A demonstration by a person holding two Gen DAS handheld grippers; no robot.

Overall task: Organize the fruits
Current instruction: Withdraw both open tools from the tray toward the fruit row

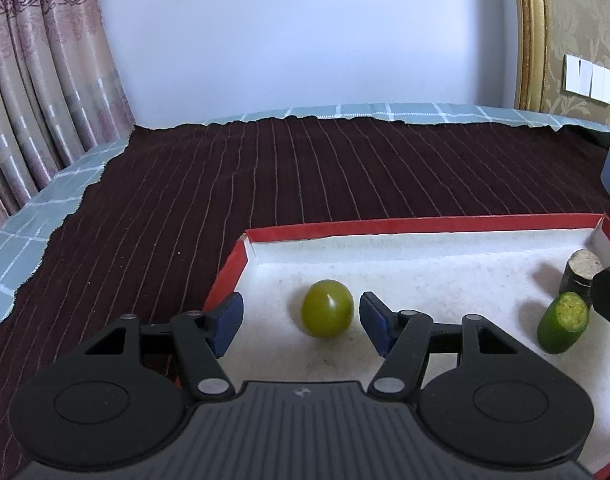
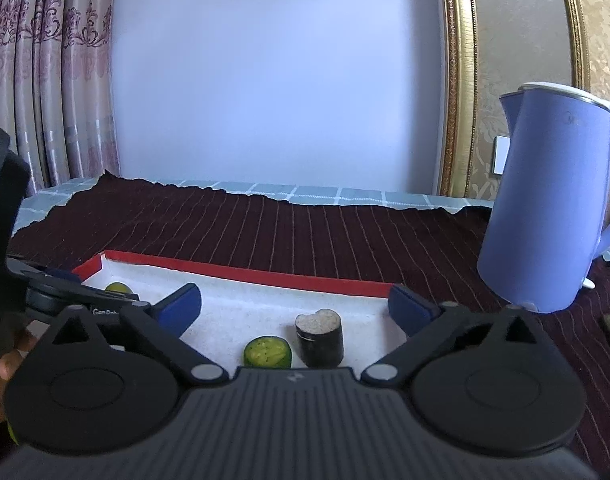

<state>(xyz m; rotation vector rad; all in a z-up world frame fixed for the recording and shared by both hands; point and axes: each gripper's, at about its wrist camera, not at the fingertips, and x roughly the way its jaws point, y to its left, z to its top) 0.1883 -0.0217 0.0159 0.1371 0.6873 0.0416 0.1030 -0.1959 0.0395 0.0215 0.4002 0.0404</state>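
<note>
A red-rimmed shallow box (image 1: 425,226) with a white floor lies on the dark striped cloth. A round green fruit (image 1: 327,314) rests in its left part. My left gripper (image 1: 301,322) is open with the fruit between its blue pads, not touching. A cut green cucumber piece (image 1: 563,328) and a dark cut cylinder (image 1: 581,274) stand at the box's right. In the right wrist view my right gripper (image 2: 295,304) is open above the cucumber piece (image 2: 267,354) and dark cylinder (image 2: 319,338). The green fruit (image 2: 117,288) peeks out behind the left gripper.
A blue kettle (image 2: 545,208) stands on the cloth to the right of the box (image 2: 241,272). A dark striped cloth (image 1: 305,168) covers the checked table. Curtains hang at the left, a gold frame at the right.
</note>
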